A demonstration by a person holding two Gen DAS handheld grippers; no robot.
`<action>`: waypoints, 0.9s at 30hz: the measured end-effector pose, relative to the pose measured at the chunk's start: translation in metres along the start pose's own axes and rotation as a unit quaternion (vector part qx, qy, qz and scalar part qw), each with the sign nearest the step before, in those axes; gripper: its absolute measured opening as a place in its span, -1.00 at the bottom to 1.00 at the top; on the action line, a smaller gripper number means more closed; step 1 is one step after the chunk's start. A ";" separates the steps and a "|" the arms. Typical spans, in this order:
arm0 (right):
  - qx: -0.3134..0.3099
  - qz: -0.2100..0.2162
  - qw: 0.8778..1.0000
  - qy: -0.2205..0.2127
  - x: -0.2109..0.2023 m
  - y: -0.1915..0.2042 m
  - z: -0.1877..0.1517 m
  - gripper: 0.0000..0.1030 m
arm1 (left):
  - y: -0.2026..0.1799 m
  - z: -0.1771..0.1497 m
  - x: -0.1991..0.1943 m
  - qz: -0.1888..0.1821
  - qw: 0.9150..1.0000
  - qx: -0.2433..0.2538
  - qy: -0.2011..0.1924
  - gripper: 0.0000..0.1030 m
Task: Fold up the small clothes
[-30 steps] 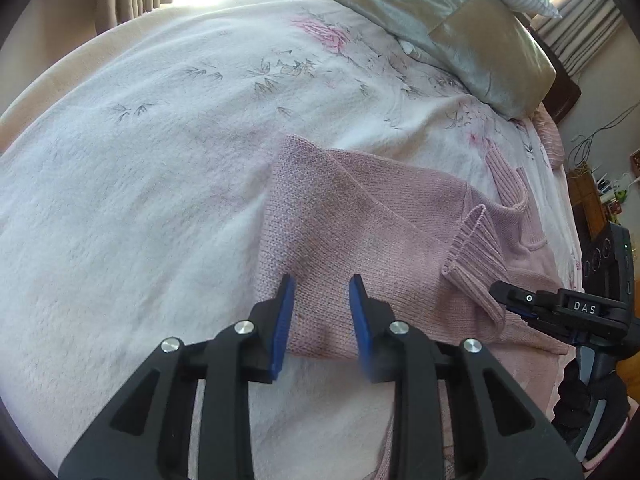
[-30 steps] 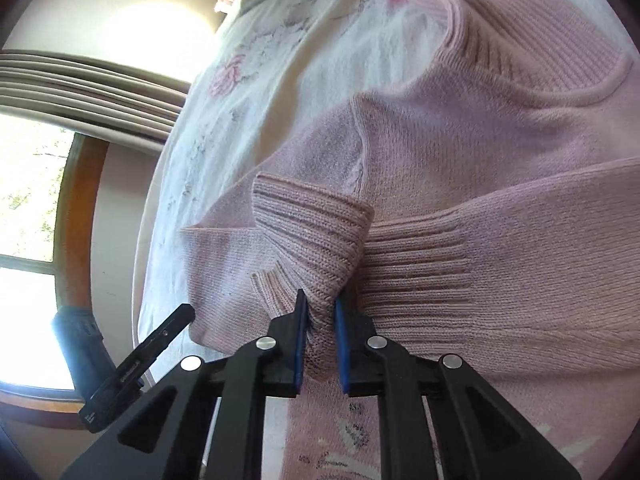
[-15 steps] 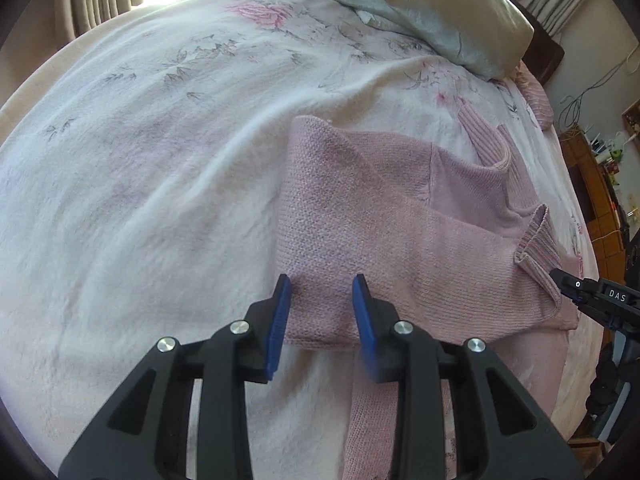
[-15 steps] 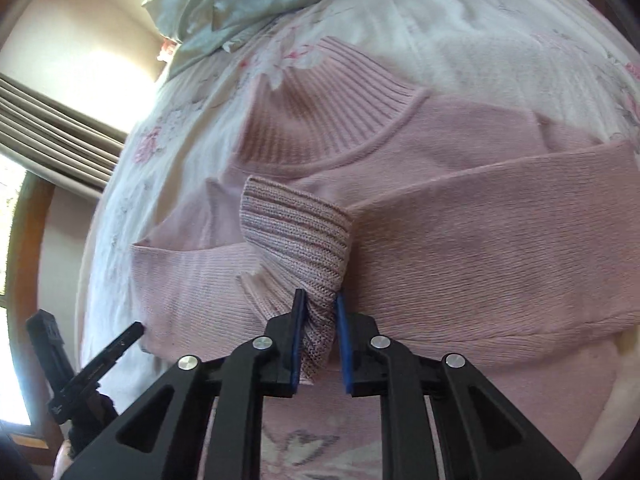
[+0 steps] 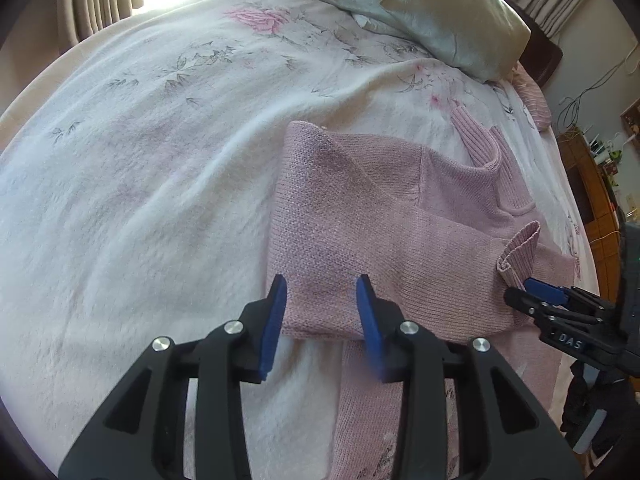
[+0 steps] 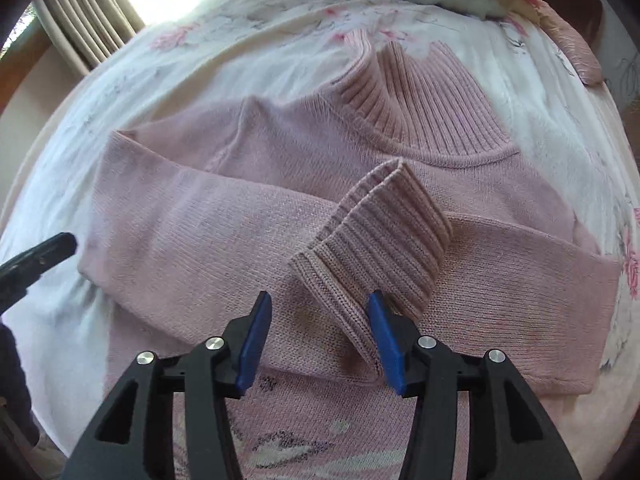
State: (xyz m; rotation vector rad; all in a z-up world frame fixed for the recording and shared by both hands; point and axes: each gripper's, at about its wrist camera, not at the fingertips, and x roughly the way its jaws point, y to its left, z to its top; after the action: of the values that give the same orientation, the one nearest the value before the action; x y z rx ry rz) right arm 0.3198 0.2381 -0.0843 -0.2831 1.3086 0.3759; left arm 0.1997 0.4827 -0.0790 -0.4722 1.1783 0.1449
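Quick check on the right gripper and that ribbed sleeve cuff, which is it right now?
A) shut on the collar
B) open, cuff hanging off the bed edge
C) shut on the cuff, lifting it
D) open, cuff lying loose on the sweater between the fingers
D: the right gripper stands open with a clear gap on both sides of the ribbed cuff, which lies folded across the chest of the pink sweater.

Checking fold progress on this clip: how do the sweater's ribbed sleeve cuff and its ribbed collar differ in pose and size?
The sleeve cuff lies folded across the pink sweater's chest, just ahead of the right gripper, whose jaws are open; the collar lies flat at the sweater's far end on the bedspread. The cuff is a narrow band, angled diagonally; the collar is wider and spread out. Both are the same pink rib knit.
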 end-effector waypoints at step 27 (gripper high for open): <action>0.276 0.243 0.930 -0.008 0.009 -0.162 -0.044 -0.81 | -0.010 -0.014 -0.009 0.030 1.000 0.007 0.006 -0.17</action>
State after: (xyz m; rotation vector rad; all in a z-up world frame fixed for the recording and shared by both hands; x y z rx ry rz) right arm 0.3513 0.0740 -0.1050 0.5290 1.4042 0.4042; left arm 0.1880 0.4693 -0.0722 -0.4266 1.2051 0.1849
